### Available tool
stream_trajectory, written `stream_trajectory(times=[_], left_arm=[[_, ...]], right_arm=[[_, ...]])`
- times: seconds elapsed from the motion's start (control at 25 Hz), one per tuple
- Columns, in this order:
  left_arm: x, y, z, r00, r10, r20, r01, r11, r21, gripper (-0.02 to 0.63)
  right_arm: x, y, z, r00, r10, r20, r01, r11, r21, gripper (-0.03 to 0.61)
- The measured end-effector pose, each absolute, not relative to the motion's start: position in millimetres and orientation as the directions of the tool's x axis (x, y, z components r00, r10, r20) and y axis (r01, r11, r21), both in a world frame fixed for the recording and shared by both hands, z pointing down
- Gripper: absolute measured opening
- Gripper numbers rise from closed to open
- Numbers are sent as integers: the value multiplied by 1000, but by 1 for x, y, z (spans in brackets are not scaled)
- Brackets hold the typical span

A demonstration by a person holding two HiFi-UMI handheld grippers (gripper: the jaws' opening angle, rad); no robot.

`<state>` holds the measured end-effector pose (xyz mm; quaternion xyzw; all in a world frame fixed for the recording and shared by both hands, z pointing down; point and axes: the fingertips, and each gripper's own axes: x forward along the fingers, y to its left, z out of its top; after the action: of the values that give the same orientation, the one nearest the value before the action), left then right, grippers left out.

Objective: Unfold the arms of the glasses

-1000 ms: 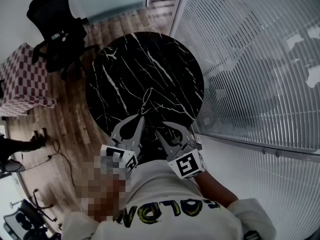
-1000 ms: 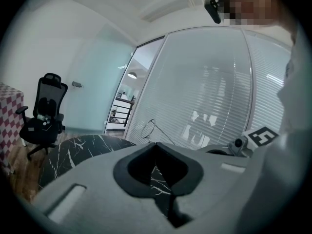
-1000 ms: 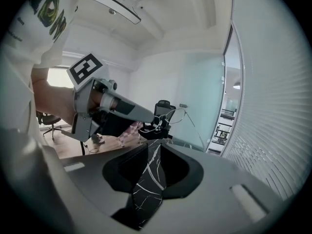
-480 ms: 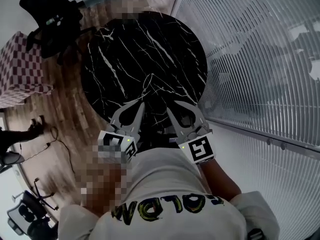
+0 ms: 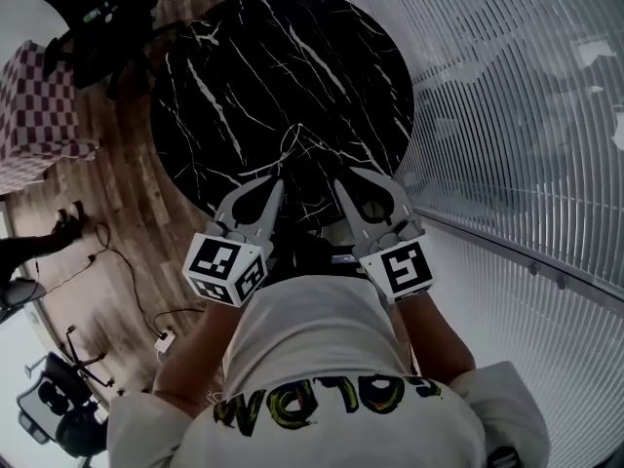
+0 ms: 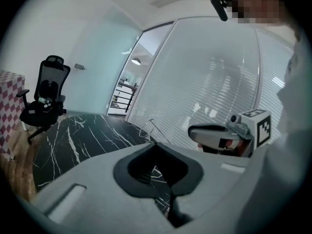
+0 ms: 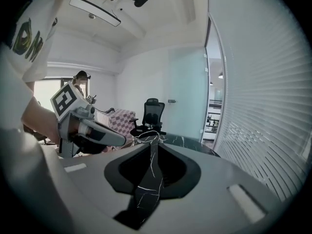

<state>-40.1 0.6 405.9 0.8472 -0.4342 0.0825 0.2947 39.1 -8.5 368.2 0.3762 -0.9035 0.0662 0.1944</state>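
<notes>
Round black marble table [image 5: 244,66] with white veining, standing on wood flooring beside a wall of slatted blinds [image 5: 517,115]. Glasses [image 6: 148,127], a thin wire frame, lie on the table top ahead of both grippers, between the lines of the two and clear of each. The frame is too fine to say whether its arms are folded or out. Left gripper [image 5: 278,181] is held over the near edge of the table and pointing slightly downward. Its own view shows the jaws brought together at the tips with nothing between them, only table surface showing through the slit behind. Right gripper [image 5: 339,178] is held alongside at a similar tilt, near the left but not touching. Its jaws likewise meet at the tips and hold nothing, with a narrow sliver of marble visible between the jaw bodies. Neither gripper is in contact with the glasses. The person's white shirt [image 5: 322,359] fills the lower part of the head view. Also noted: a black office chair [image 5: 88,18] and a red-and-white checked box [image 5: 39,96] on the floor beyond the table — both well apart from the work.
</notes>
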Motion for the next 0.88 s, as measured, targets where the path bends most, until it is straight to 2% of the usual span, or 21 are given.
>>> stream_trajectory(times=[0.88], left_arm=[[-40,0,535,600,-607,521,-795,-382,471,5]], right_arm=[[22,-10,465,-668,-585,459,-692,716,-94,29]])
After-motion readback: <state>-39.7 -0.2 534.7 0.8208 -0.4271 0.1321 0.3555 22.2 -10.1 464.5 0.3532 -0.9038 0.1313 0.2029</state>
